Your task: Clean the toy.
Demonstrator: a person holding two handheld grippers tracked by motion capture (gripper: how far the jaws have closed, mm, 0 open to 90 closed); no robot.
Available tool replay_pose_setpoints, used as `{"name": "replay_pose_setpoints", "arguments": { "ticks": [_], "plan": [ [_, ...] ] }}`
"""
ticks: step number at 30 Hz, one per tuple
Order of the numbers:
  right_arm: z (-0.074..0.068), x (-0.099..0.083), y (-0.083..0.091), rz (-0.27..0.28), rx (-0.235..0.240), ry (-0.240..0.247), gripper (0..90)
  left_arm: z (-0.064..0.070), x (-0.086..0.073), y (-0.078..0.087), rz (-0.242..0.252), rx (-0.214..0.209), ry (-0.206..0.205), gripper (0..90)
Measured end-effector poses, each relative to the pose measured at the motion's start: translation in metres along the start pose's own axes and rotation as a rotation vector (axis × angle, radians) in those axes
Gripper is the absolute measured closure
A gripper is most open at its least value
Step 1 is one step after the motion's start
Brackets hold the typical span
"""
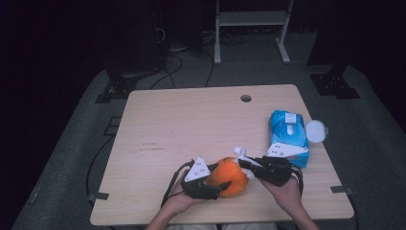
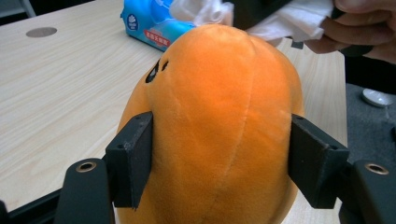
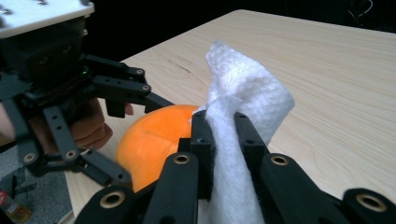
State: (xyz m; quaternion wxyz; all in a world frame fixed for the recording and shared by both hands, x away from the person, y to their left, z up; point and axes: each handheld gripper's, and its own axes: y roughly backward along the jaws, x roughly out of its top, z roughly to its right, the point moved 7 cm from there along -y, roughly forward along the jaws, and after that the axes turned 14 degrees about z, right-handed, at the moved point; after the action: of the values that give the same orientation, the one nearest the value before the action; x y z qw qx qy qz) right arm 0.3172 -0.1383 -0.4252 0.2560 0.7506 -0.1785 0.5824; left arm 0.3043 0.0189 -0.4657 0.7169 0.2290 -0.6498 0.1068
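An orange plush toy (image 1: 231,177) sits near the table's front edge. My left gripper (image 1: 213,181) is shut on it, its pads (image 2: 133,156) pressing both sides of the orange plush toy (image 2: 224,126). My right gripper (image 1: 243,163) is shut on a white tissue (image 3: 238,121), held against the top of the plush toy (image 3: 152,140). The white tissue (image 1: 239,153) sticks up past the jaws. In the left gripper view the tissue (image 2: 292,21) hangs just behind the toy.
A blue tissue pack (image 1: 288,136) lies at the table's right edge, with a white round lid (image 1: 316,131) beside it. A cable hole (image 1: 246,98) sits at the far middle of the wooden table (image 1: 182,124).
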Motion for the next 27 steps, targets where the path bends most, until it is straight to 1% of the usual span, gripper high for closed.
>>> {"name": "replay_pose_setpoints", "arguments": {
  "ticks": [1, 3, 7, 9, 11, 14, 16, 18, 20, 22, 23, 25, 27],
  "plan": [
    [0.002, -0.001, 0.0, -0.001, 0.002, -0.007, 80.5, -0.001, 0.0, 0.0, 0.007, 0.001, 0.01, 30.6],
    [0.006, -0.003, 0.001, -0.003, -0.001, -0.025, 80.5, -0.003, 0.0, 0.002, 0.007, 0.0, 0.025, 30.6],
    [0.015, -0.011, 0.002, -0.017, -0.021, -0.049, 80.5, -0.007, -0.001, 0.005, 0.011, -0.001, 0.045, 30.5],
    [0.017, -0.013, 0.002, -0.019, -0.019, -0.066, 80.5, -0.01, -0.001, 0.006, 0.016, -0.001, 0.054, 30.4],
    [0.015, -0.012, 0.002, -0.019, -0.017, -0.061, 80.5, -0.012, -0.002, 0.008, 0.017, 0.001, 0.066, 30.4],
    [0.01, -0.01, 0.001, -0.013, 0.004, -0.063, 80.5, -0.016, -0.002, 0.01, 0.026, 0.01, 0.082, 30.4],
    [0.003, -0.007, 0.002, -0.005, 0.029, -0.065, 80.5, -0.021, -0.001, 0.011, 0.033, 0.021, 0.105, 30.4],
    [-0.005, -0.004, 0.001, 0.002, 0.057, -0.054, 80.5, -0.023, -0.001, 0.012, 0.042, 0.029, 0.125, 30.5],
    [-0.012, -0.003, 0.001, 0.004, 0.088, -0.055, 80.5, -0.025, -0.001, 0.013, 0.045, 0.038, 0.134, 30.5],
    [-0.016, -0.003, 0.0, -0.006, 0.102, -0.038, 80.5, -0.026, -0.001, 0.014, 0.045, 0.041, 0.131, 30.5],
    [-0.016, -0.004, -0.001, -0.01, 0.108, -0.031, 80.5, -0.026, -0.001, 0.014, 0.046, 0.044, 0.128, 30.4],
    [-0.013, -0.006, -0.001, -0.014, 0.103, -0.041, 80.5, -0.027, -0.001, 0.014, 0.046, 0.044, 0.132, 30.4],
    [-0.006, -0.008, 0.0, -0.02, 0.079, -0.041, 80.4, -0.026, -0.001, 0.014, 0.047, 0.044, 0.134, 30.5]
  ]
}}
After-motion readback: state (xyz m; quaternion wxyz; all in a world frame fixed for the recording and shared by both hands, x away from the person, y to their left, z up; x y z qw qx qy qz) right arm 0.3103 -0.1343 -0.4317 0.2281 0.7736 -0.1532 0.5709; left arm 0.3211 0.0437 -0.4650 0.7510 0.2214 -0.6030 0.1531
